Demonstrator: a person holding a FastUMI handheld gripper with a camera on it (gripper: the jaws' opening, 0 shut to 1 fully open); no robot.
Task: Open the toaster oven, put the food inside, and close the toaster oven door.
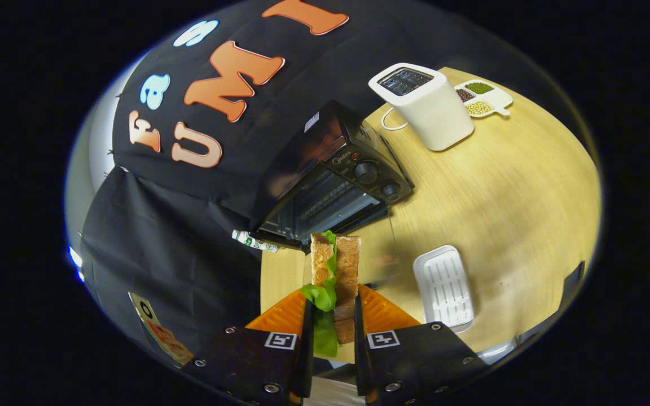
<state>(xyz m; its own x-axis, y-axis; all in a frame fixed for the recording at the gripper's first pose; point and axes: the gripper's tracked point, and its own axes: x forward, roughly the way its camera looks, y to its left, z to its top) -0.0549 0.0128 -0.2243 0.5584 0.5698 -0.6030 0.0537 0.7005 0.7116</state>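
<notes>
Sandwich (336,276) of two toasted bread slices with ruffled green lettuce stands on edge, clamped between the fingers of the claw (330,321). Just beyond it sits the black, boxy toaster oven (330,180), glass door seemingly dropped open, wire rack inside, two round knobs. On the pale wood-grain surface (500,186): ribbed white rectangular tray (443,287) beside the claw; farther off, a rounded white toaster (424,104) and a divided dish (483,97) of dry beans.

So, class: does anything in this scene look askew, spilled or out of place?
Nothing spilled or damaged. The sandwich, clamped between the gripper's fingers, has lettuce hanging out one side. The toaster oven beyond it stands open, as the task needs.
</notes>
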